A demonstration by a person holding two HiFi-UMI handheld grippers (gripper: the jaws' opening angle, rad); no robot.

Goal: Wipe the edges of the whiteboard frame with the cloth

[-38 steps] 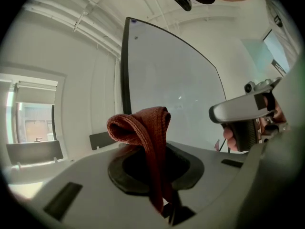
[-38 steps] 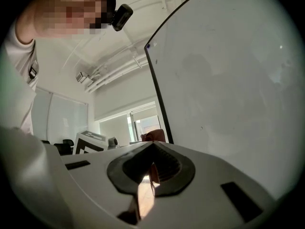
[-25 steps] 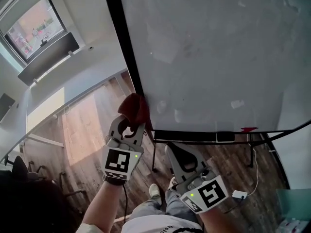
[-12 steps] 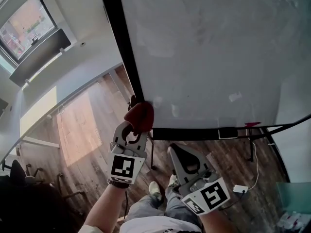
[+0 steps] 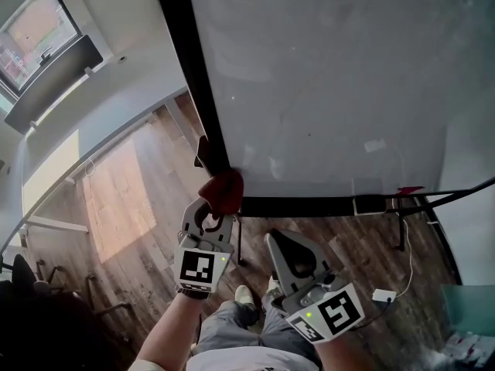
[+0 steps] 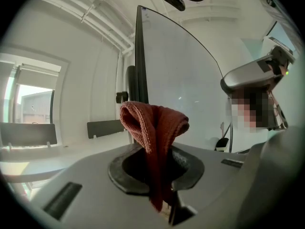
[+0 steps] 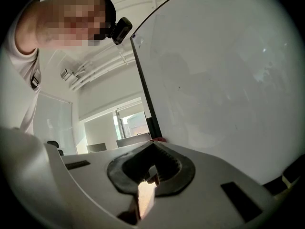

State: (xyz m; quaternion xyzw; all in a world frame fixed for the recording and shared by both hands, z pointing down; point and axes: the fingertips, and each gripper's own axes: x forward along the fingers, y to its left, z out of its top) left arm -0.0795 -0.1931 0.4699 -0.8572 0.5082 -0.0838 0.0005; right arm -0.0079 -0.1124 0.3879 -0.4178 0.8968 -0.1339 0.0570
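Note:
The whiteboard (image 5: 340, 76) stands upright in a black frame (image 5: 186, 60). In the head view a red cloth (image 5: 222, 190) presses against the frame's lower left corner, where the left edge meets the bottom edge (image 5: 309, 205). My left gripper (image 5: 207, 216) is shut on the cloth from below. In the left gripper view the cloth (image 6: 155, 125) bunches up out of the closed jaws of that gripper (image 6: 156, 171), with the frame's black edge (image 6: 140, 56) just behind it. My right gripper (image 5: 288, 255) hangs below the bottom edge, shut and empty, facing the board (image 7: 224, 70).
A dark block (image 5: 371, 203) and a red item (image 5: 410, 190) sit on the board's bottom ledge. Stand legs (image 5: 402, 234) reach the wooden floor (image 5: 124, 207). A white adapter with cable (image 5: 383, 294) lies at the right. A window (image 5: 39, 29) is at the far left.
The left gripper has slid the cloth down the frame's left edge to the bottom left corner. The right gripper has barely moved.

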